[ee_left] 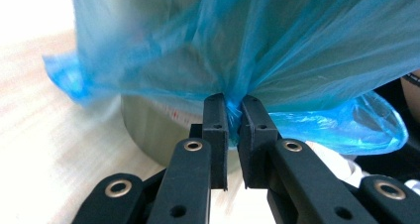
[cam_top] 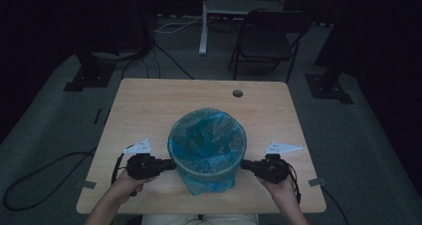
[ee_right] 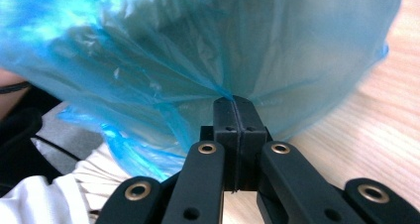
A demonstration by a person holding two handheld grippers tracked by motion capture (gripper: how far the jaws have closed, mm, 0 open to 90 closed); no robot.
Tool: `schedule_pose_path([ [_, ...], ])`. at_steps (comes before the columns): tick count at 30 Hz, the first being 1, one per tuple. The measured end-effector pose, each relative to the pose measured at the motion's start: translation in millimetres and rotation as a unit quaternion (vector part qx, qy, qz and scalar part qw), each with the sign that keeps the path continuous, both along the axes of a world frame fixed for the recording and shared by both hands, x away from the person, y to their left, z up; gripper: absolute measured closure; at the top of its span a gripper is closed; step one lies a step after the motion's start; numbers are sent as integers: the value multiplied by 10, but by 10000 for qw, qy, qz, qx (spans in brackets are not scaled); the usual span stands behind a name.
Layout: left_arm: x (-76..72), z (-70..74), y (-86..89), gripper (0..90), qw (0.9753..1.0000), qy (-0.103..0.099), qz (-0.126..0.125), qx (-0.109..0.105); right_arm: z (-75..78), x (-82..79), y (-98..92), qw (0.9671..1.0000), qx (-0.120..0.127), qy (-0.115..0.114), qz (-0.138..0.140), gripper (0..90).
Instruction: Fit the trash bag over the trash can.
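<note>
While the thin blue plastic bin liner (cam_top: pixel 206 135) is already draped over the rim of the round grey waste bin (cam_top: pixel 209 166), with its skirt hanging down the outside wall, the fitting is judged well advanced but not finished: loose film is bunched at the near side and the overhang looks uneven. Nearest the person, the left gripper (cam_top: pixel 171 164) is seen clenched on a pinch of liner film at the bin's left flank, film gathered between the jaws. The right gripper (cam_top: pixel 244 164) is likewise closed tight on film at the right flank. Between the two grippers stands the bin, on the light wooden table (cam_top: pixel 149 105). Farther off, a dark folding chair (cam_top: pixel 268 36) is noted on the floor.
</note>
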State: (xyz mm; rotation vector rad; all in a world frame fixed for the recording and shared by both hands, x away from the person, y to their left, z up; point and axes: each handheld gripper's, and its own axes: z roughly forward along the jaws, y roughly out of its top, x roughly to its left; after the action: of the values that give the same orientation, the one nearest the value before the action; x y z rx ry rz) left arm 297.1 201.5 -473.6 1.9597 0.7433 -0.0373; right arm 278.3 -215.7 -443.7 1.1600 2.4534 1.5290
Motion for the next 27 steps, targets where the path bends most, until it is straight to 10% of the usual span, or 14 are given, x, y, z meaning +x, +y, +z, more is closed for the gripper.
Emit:
schedule_pose_path([
  [9,83,-223,-88,827,9975,347,364,503,-424,160,175,9980,-513,269,-240,891],
  [12,70,-222,-48,674,9975,208,480,474,-456,185,128,9973,-550,273,-405,626],
  [19,4,-175,69,300,9984,-59,550,121,-318,262,-226,9955,-287,203,-881,326],
  [27,-41,-157,94,24,9970,-362,689,61,-82,263,-435,9949,422,-263,-877,199],
])
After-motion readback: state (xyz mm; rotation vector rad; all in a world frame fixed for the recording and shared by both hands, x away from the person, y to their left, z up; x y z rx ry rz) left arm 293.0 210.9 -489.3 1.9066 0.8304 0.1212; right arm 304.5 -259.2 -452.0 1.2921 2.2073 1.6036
